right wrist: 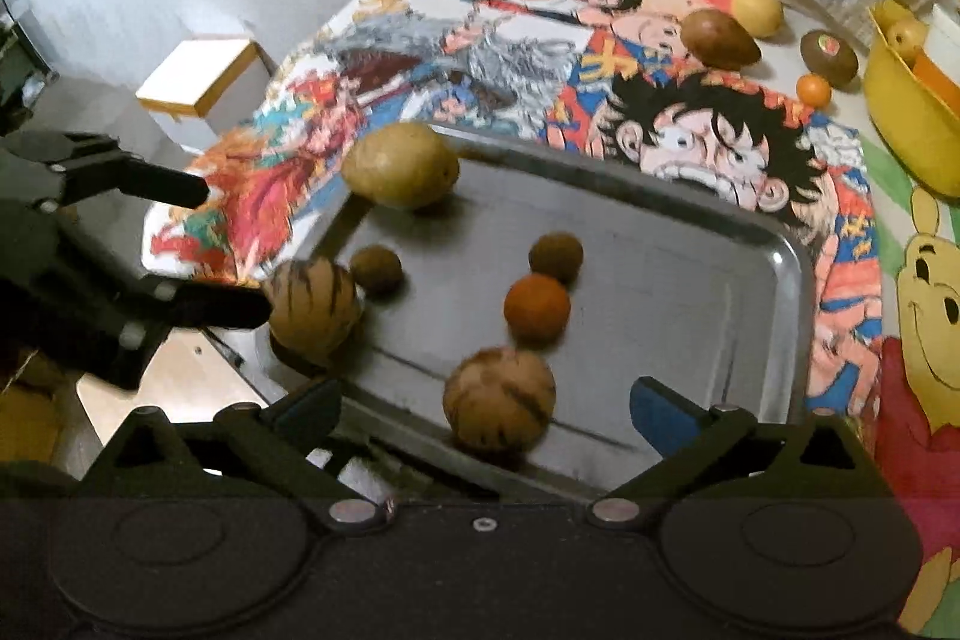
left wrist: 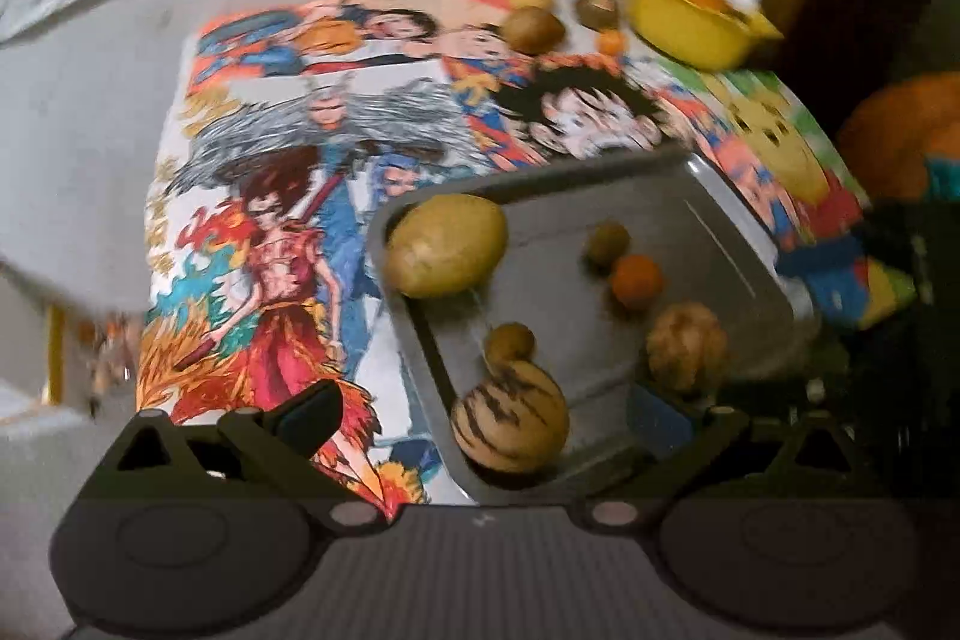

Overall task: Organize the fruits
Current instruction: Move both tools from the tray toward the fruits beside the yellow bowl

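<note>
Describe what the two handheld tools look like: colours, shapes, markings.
Both the left tool and the right tool are black, with angular linkage arms, silver pivot bolts and two round discs on a ribbed base. Their fingertips carry blue pads. No cables or sleeves show.

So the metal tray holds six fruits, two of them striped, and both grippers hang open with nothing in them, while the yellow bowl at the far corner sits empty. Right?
Not quite: the yellow bowl is not empty. The right wrist view shows a small yellow fruit inside it. The rest stands.
</note>
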Tool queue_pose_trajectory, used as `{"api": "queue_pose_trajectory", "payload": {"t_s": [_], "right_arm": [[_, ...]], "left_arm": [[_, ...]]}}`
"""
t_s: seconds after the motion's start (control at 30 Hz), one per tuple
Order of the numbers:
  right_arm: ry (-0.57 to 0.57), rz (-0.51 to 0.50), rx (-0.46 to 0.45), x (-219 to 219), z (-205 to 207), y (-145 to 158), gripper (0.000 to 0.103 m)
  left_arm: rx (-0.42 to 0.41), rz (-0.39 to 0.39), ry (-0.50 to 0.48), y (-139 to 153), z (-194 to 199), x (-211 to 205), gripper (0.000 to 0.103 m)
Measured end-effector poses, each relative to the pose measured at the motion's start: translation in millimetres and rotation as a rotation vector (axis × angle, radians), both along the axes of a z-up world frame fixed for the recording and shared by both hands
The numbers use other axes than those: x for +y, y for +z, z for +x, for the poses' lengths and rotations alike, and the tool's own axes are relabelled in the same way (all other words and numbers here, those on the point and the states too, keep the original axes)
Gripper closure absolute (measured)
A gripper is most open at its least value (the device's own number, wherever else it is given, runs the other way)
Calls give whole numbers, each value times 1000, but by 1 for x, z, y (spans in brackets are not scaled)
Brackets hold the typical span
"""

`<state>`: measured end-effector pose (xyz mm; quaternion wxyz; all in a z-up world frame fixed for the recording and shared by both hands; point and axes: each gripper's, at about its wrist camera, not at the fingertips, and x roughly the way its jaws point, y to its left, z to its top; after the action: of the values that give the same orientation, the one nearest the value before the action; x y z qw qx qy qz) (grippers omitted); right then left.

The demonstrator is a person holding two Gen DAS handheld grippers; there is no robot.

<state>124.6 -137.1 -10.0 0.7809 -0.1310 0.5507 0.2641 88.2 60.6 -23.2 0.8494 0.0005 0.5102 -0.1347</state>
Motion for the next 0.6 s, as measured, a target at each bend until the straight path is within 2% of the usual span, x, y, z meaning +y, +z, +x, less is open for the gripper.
{"api": "queue_pose_trajectory", "payload": {"t_s": [0.13,0.23,0.47,0.6], "right_arm": [[-28,-52,23,-8,-1,-4,1],[-67,-88,33,-15,1,-7,1],[-127,-171,-50,-25,12,-1,1],[-144,-175,-90,-28,19,1,1]], "left_arm": [[25,21,-64,-5,-11,-13,1],[41,35,-75,-8,-14,-16,1],[52,134,-65,-9,-8,-19,1],[50,147,-22,-5,1,-13,1]]}}
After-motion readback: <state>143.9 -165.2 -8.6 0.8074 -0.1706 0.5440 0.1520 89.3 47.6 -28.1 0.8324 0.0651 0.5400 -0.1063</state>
